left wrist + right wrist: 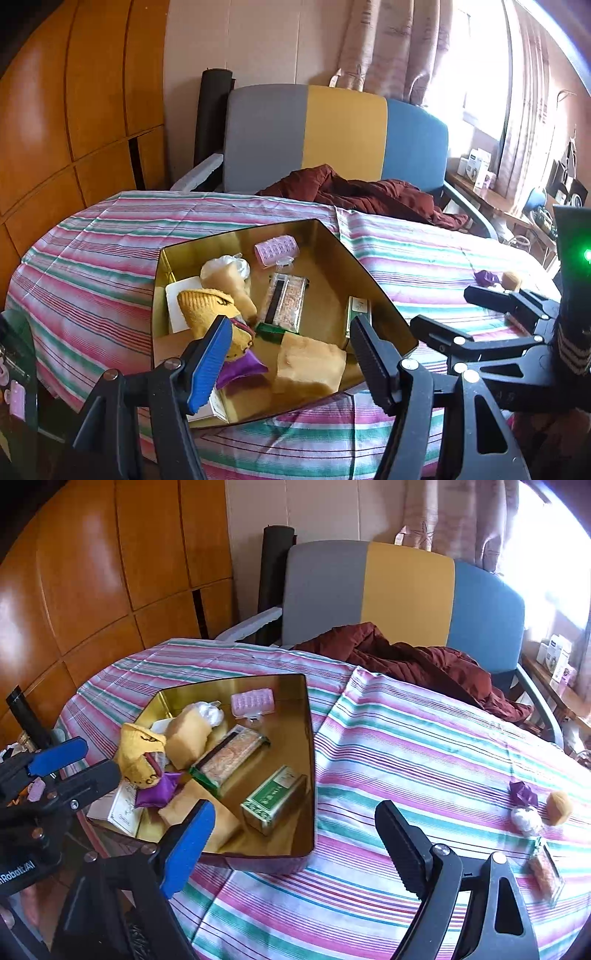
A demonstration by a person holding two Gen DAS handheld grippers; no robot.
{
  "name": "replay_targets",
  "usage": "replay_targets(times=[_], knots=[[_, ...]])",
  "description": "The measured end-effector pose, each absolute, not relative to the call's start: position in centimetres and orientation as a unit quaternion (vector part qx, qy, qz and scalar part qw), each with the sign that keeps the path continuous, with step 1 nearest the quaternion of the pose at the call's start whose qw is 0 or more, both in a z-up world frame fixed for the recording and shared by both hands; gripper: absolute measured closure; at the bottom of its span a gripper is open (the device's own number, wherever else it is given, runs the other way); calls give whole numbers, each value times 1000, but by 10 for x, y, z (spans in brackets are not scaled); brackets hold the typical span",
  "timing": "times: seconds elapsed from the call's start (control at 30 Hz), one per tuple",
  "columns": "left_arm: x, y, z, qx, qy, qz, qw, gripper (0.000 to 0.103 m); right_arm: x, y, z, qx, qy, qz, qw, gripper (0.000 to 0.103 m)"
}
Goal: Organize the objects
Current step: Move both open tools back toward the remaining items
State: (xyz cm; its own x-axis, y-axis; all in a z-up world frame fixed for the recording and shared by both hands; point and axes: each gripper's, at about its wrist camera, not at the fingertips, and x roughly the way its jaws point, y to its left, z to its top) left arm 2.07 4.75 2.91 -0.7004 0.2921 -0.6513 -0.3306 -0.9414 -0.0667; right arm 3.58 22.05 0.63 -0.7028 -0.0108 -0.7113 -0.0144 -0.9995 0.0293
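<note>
A gold tin box point(354, 266) point(309, 738) sits on the striped tablecloth point(406, 738). Inside lie a pink hair roller point(275, 251), a yellow cloth point(207, 306), a purple pouch point(159, 788), a tan sponge block point(310, 365), a clear packet point(231, 755) and a green box point(275, 803). My left gripper point(290, 326) hovers open over the box's near end, holding nothing. Off the box's near right corner, my right gripper point(295, 812) stands open and empty. Loose on the cloth to the right are a purple wrapper point(522, 792), a tan ball point(558, 806), a white ball point(526, 819) and another clear packet point(546, 875).
A chair point(406, 590) with a grey, yellow and blue back stands behind the table, with a maroon garment point(424, 661) spilling onto the cloth. Wooden cabinet doors point(92, 590) fill the left. A shelf with small boxes point(476, 166) runs under the curtained window.
</note>
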Motion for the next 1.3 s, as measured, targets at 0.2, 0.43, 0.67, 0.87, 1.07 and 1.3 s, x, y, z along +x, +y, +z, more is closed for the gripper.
replay_targets(times=[0.2, 0.43, 0.67, 0.87, 1.07, 1.3], knots=[[20, 57, 27, -353, 33, 915, 190, 36, 36, 237, 5, -389, 21, 921, 17, 9], [19, 70, 24, -357, 44, 910, 208, 36, 39, 262, 1, -399, 37, 916, 32, 9], [16, 86, 23, -361, 45, 899, 242, 36, 45, 300, -9, -424, 47, 902, 68, 9], [15, 105, 18, -372, 56, 888, 264, 36, 57, 344, -16, -439, 73, 889, 108, 9], [18, 129, 19, -375, 73, 878, 288, 36, 68, 390, -16, -448, 90, 877, 151, 9], [14, 159, 15, -390, 89, 861, 314, 36, 91, 470, -8, -433, 147, 862, 219, 9]])
